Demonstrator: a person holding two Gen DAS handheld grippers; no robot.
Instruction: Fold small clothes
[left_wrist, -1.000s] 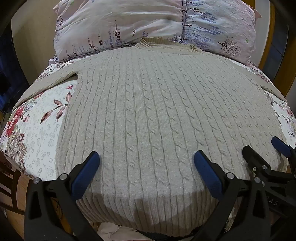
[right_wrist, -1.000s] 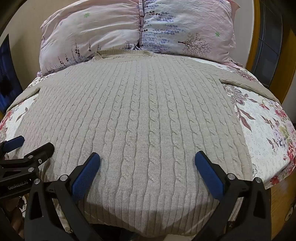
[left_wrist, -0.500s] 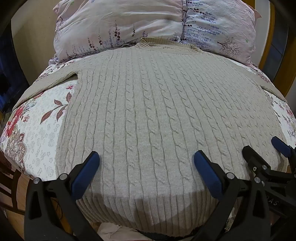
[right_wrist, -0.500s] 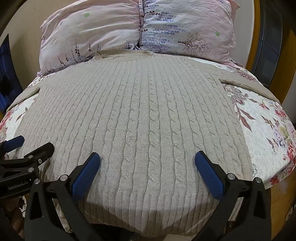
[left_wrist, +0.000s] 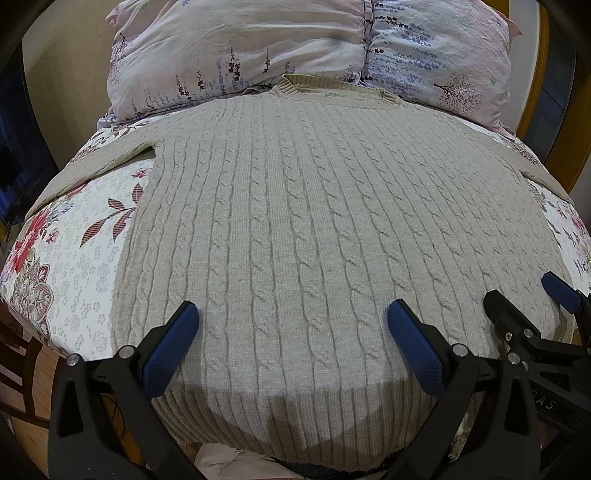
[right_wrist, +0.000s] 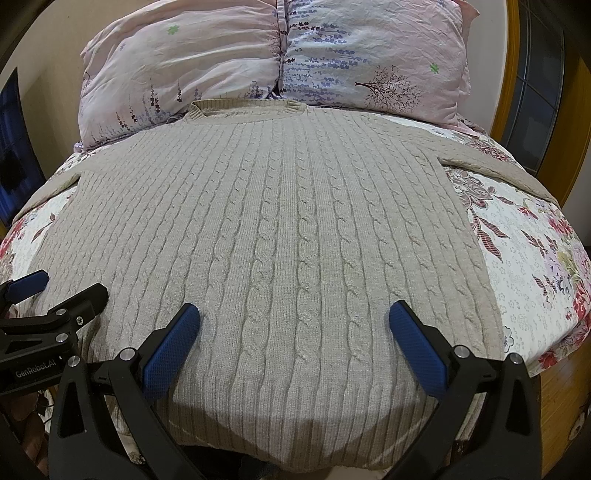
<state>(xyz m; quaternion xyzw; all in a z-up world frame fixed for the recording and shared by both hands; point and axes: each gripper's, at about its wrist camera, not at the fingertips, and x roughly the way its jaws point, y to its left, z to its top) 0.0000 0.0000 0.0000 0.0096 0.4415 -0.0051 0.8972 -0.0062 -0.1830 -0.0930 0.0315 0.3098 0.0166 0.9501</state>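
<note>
The beige cable-knit sweater (left_wrist: 295, 236) lies flat, front up, on a bed with a floral sheet (left_wrist: 70, 266), its ribbed hem at 6 o'clock nearest both claws and its collar (left_wrist: 332, 90) at 12 o'clock against the pillows (left_wrist: 258, 48); the left gripper (left_wrist: 291, 343) hovers over the lower part of the knit just above the hem, its jaws spread wide with nothing between them but the fabric beneath, whether the blue pads (left_wrist: 171, 347) touch the knit cannot be told; the right gripper (right_wrist: 295, 343) sits likewise over the hem band, jaws wide apart and empty, with the sweater (right_wrist: 266, 236) stretching away toward 12 o'clock; in the left view the right claw shows at 4 o'clock, in the right view the left claw shows at 8 o'clock, so the two stand side by side near the hem; the sweater is smooth and unfolded, vertical cables running from hem to collar; one sleeve (left_wrist: 99, 162) runs out toward 10 o'clock in the left view, the other sleeve (right_wrist: 491, 166) toward 2 o'clock in the right view, both lying on the sheet (right_wrist: 524, 258); the two pillows (right_wrist: 369, 55) are pale pink with lavender sprigs
</note>
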